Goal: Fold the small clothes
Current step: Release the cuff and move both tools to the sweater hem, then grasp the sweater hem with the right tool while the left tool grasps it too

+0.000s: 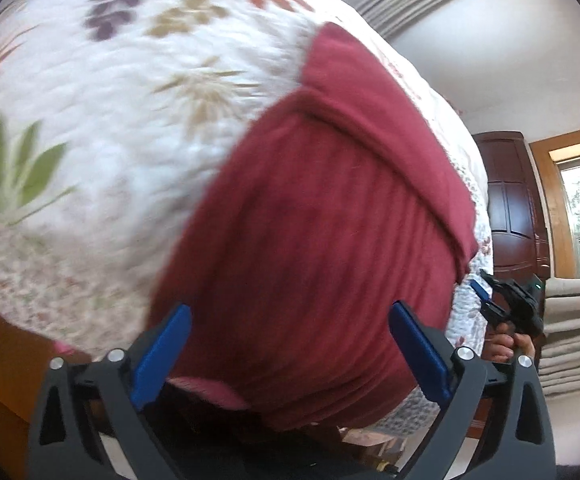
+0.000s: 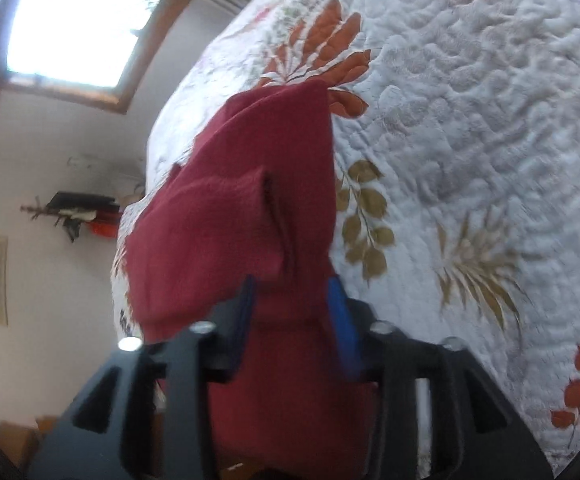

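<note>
Two claws work on one dark red knitted garment (image 1: 310,220) that lies on a bed covered with a white quilted bedspread printed with leaves (image 1: 102,128). From the left wrist view, the left claw (image 1: 290,354) stands wide open, its blue pads (image 1: 162,356) well apart, and the red cloth fills the space between them without being pinched. A folded band of the same cloth runs across the far part of the garment. At the right edge of this view the right claw (image 1: 486,294) shows small, held by a person's hand (image 1: 508,346), near the corner of the garment.

From the right wrist view, the right claw (image 2: 292,316) is closed on the red garment (image 2: 250,208): the cloth is bunched between its two blue pads (image 2: 340,320) and rises in a peak in front of the camera, partly lifted off the bedspread (image 2: 470,120). Behind the bed I see a wooden-framed window (image 2: 74,20) and a pale wall.
</note>
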{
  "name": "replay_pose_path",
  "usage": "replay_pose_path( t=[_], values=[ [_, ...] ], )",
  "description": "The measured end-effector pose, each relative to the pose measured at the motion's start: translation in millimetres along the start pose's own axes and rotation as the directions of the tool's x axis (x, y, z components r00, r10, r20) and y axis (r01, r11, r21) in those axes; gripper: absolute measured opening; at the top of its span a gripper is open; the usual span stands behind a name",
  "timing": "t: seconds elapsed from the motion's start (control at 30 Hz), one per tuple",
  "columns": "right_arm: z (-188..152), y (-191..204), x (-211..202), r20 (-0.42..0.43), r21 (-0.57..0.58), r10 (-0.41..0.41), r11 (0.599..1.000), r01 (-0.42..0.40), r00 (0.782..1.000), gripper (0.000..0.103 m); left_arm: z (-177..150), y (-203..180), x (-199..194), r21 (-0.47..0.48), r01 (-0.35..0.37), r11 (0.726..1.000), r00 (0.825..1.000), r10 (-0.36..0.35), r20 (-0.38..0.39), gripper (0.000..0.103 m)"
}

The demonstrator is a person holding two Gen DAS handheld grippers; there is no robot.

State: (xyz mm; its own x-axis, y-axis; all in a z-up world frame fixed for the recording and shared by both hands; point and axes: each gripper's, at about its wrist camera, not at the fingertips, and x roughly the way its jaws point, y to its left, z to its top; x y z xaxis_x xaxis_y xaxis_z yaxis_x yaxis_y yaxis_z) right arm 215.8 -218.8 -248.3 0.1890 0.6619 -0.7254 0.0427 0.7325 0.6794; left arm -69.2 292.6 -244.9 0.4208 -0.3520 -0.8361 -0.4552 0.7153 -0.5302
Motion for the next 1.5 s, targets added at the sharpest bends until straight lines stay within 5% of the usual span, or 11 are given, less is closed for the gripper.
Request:
replay_pose_path(
  t=[0.2, 0.4, 0.63, 0.8, 1.1, 1.2, 1.33, 1.43, 1.5],
  values=[
    [-87.4, -19.7, -24.3, -0.033, -0.016, -0.011, 1.0, 0.01, 0.999, 0.062, -32.4, 66.0, 13.8, 0.067, -0.037, 0.997, 0.99, 0.045, -0.13, 0.099],
    [-192.2, -39.4, -28.0, -0.048, -0.055, -0.122, 0.991, 0.12, 0.991, 0.077, -52.3, 97.8, 50.7, 0.162, 0.044, 0.986, 0.974, -0.006, -0.227, 0.099],
    [-266.3, -64.4, -12.7, -0.115, 0.026, -0.187, 0.981, 0.191, 0.976, 0.074, -54.1, 91.2, 81.0, 0.23, 0.146, 0.962, 0.957, -0.078, -0.278, 0.099],
    [-289.7, -88.5, -4.7, -0.122, 0.142, -0.123, 0.98, 0.14, 0.985, 0.068, -53.4, 83.9, 95.8, 0.249, 0.19, 0.95, 0.934, -0.097, -0.343, 0.095],
    [-288.6, -73.0, 37.0, -0.149, 0.033, -0.15, 0.987, 0.157, 0.977, 0.068, -46.4, 89.4, 119.8, 0.185, 0.168, 0.968, 0.928, -0.093, -0.36, 0.094],
    [-284.6, -68.5, 47.3, -0.178, 0.018, -0.13, 0.991, 0.135, 0.975, 0.062, -51.2, 87.7, 121.9, 0.211, 0.144, 0.967, 0.92, -0.052, -0.389, 0.049],
    [-283.8, -63.5, 55.8, -0.217, 0.016, -0.098, 0.994, 0.104, 0.971, 0.06, -46.3, 99.6, 117.3, 0.184, 0.136, 0.974, 0.917, -0.053, -0.396, 0.052],
    [-282.9, -71.2, 61.0, -0.236, 0.011, -0.1, 0.994, 0.106, 0.967, 0.06, -51.0, 101.2, 109.2, 0.163, 0.116, 0.98, 0.926, -0.048, -0.374, 0.085],
    [-282.9, -67.7, 58.9, -0.238, -0.005, -0.109, 0.994, 0.111, 0.965, 0.062, -48.9, 99.5, 107.4, 0.168, 0.112, 0.979, 0.931, -0.044, -0.363, 0.086]
  ],
)
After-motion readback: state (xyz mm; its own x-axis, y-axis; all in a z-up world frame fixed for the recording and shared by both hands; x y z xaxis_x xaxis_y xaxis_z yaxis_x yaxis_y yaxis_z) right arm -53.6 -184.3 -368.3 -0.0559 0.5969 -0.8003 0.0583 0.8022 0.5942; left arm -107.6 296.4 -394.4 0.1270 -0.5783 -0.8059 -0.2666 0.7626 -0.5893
